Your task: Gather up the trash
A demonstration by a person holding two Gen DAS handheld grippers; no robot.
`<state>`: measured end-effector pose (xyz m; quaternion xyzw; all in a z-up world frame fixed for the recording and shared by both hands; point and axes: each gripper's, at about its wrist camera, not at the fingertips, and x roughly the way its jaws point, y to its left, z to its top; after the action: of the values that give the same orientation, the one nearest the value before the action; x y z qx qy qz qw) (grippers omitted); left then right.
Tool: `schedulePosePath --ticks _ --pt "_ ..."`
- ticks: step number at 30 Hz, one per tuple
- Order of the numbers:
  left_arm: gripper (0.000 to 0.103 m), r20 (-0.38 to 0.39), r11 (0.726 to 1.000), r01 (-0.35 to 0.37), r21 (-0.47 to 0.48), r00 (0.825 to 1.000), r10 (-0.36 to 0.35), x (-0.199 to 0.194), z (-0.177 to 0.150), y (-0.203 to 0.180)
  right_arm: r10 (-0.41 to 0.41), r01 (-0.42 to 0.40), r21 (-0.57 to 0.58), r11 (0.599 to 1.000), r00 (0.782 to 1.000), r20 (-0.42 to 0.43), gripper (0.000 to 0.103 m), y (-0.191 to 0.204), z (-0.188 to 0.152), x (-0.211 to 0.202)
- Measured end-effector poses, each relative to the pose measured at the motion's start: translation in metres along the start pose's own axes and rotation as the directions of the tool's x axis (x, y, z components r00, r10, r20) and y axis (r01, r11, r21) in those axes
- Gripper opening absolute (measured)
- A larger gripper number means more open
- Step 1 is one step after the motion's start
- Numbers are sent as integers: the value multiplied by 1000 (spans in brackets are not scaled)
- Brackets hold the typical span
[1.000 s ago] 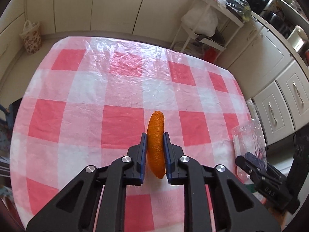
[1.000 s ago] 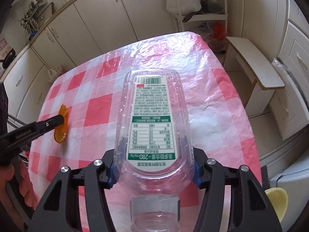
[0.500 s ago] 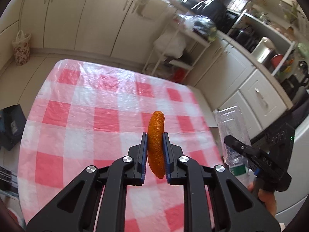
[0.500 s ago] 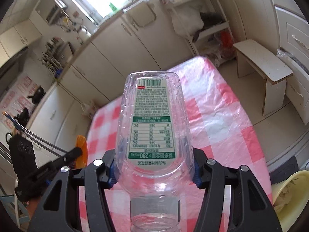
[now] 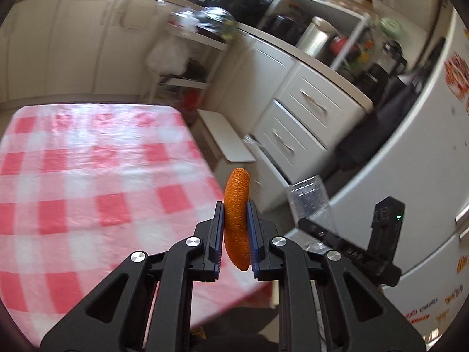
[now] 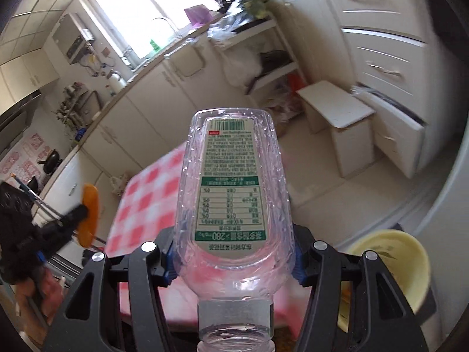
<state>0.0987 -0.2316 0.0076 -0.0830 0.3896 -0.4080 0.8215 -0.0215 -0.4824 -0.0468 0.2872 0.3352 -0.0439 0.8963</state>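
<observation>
My left gripper [image 5: 236,228] had its fingers clamped on a curved piece of orange peel [image 5: 236,217], the blue pads pressing both flat sides while the peel stood on edge, its tip poking out toward twelve o'clock. Behind it, the table with the red-and-white checked cloth [image 5: 88,182] filled the view from about nine to eleven o'clock, and the peel hung past the table's right edge, over the floor side.

My right gripper [image 6: 233,261] was closed on a clear plastic bottle [image 6: 231,187], neck toward the camera and base pointing to twelve o'clock, its white-and-green label facing up. The pads squeezed the bottle's shoulders from both sides. Droplets clung inside its wall.

In the right wrist view, the left gripper [image 6: 79,214] and the peel [image 6: 89,214] showed at nine o'clock, blurred. A pale yellow bin [image 6: 390,270] sat at about four o'clock, low beside the right gripper's finger. A small white stool [image 6: 337,108] stood at two o'clock near the white drawers [image 6: 390,44].

In the left wrist view, the bottle's base [image 5: 310,199] appeared at three o'clock, well apart from the peel.
</observation>
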Motion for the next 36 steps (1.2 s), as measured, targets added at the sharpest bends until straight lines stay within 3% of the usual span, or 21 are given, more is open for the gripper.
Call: schedulePosePath --ticks 7,13,15,18,21,25,28,32,36 --pt "15 -148 992 86 93 986 -72 78 -27 -97 -133 139 140 980 990 -54 57 -93 -35 -3" --pt "15 -278 991 91 101 959 -60 153 -50 -138 -168 195 235 952 977 -130 57 -144 -51 31" --pt "17 -328 993 64 95 944 -29 183 -58 -145 -190 227 267 937 969 -156 62 -156 -56 39" --pt "50 -386 995 1 101 922 38 212 -70 -144 -213 260 351 900 963 -168 66 -179 -66 34" --pt "54 -368 993 -10 122 928 55 208 -73 -144 -212 252 377 891 966 -146 67 -183 -71 15" --pt "82 -212 989 -59 133 973 87 169 -58 -140 -215 236 370 898 972 -99 72 -176 -71 -11" --pt "93 -99 988 -98 116 989 110 131 -45 -133 -224 230 346 910 973 -58 75 -159 -67 -27" --pt "95 -6 982 -140 123 990 142 76 -30 -114 -231 220 260 940 973 13 78 -114 -55 -43" --pt "96 89 958 -241 157 969 229 19 -27 -92 -212 194 162 968 972 101 83 -57 -45 -59"
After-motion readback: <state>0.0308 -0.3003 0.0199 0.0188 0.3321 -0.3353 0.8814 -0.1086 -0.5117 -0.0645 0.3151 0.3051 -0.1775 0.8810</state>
